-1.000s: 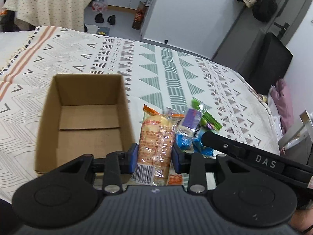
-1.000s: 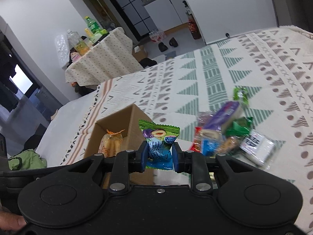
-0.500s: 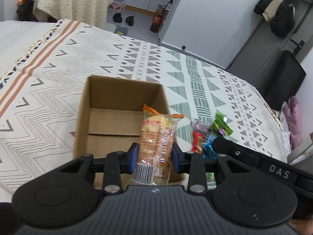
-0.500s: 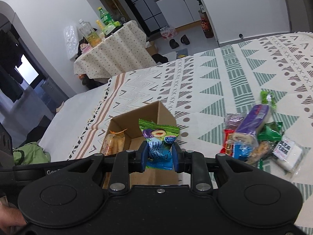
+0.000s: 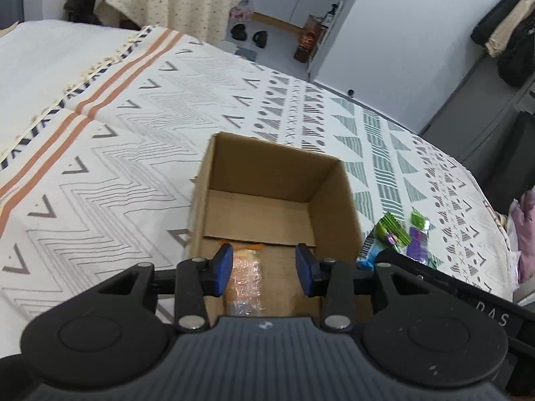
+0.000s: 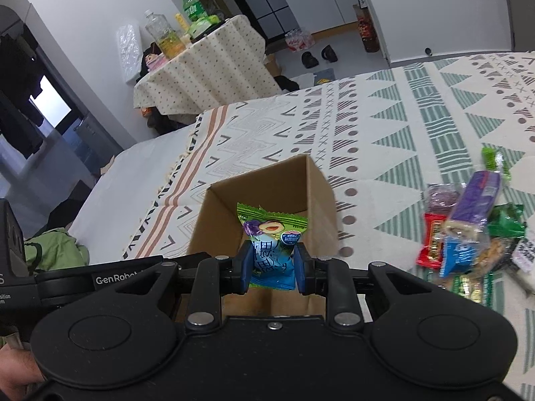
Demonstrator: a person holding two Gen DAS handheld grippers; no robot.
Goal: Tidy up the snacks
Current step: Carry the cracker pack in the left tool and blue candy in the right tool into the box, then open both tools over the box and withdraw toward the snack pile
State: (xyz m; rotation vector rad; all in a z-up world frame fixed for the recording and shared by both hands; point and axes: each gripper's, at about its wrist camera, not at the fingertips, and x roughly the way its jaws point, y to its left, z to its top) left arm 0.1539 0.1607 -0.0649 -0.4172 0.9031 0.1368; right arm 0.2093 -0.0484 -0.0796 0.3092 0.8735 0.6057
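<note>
An open cardboard box (image 5: 334,200) (image 6: 317,197) rests on the patterned bedspread. In the left wrist view my left gripper (image 5: 264,269) hangs open over the box's near end, and an orange-edged clear snack packet (image 5: 245,275) lies on the box floor below it. My right gripper (image 6: 271,267) is shut on a green and blue snack packet (image 6: 272,234), held upright above the box's near rim. A pile of loose snacks (image 6: 468,230) (image 5: 398,230) lies on the bedspread to the right of the box.
The bedspread (image 5: 100,173) spreads wide to the left of the box. The other gripper's black arm (image 5: 468,287) crosses the lower right of the left wrist view. A draped side table (image 6: 200,70) with bottles stands beyond the bed. A hand (image 6: 16,374) shows at bottom left.
My left gripper moved over the box, opened and let go of the orange-edged packet, which now lies inside. My right gripper carried the green and blue packet closer over the box.
</note>
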